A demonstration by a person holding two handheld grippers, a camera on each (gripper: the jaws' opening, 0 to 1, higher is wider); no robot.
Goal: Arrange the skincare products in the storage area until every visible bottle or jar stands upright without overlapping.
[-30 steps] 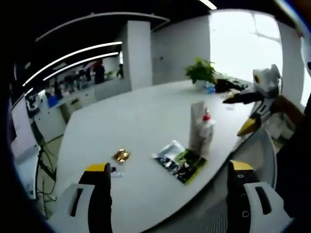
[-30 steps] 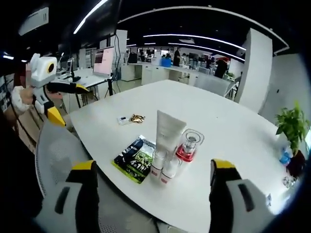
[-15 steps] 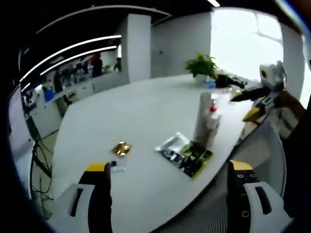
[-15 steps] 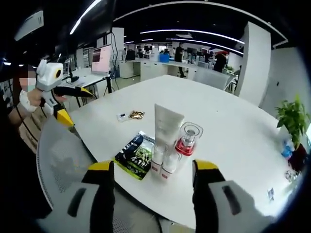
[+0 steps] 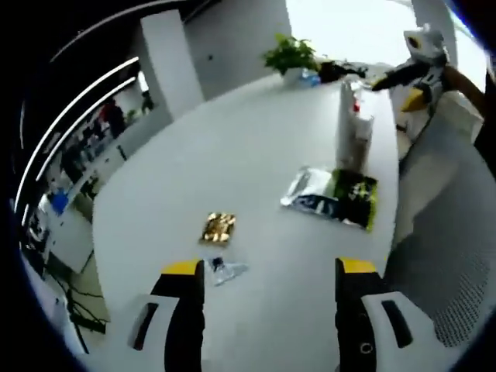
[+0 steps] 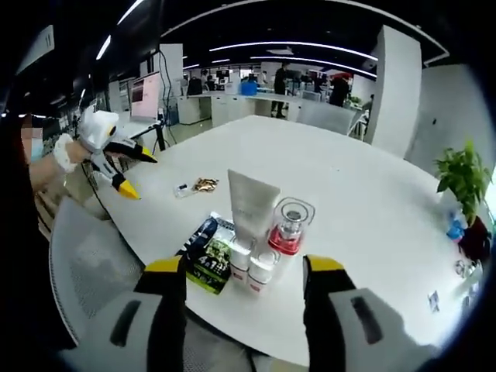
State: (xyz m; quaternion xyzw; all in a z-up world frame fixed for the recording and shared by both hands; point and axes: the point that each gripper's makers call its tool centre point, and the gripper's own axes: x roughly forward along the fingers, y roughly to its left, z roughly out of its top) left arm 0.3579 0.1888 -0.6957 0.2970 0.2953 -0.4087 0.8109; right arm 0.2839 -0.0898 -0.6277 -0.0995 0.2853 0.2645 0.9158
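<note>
While both views drift nearer to the white table, jaws of the right gripper stand closer together than a second ago, yet still parted and holding nothing, aimed at a cluster of upright skincare items: a tall white tube, a clear red-based jar, and two small bottles touching at the front. Beside them lies a flat green packet. Left gripper likewise narrowed, empty, above a gold wrapper and a small sachet. Judged as an approach; nothing grasped yet.
</note>
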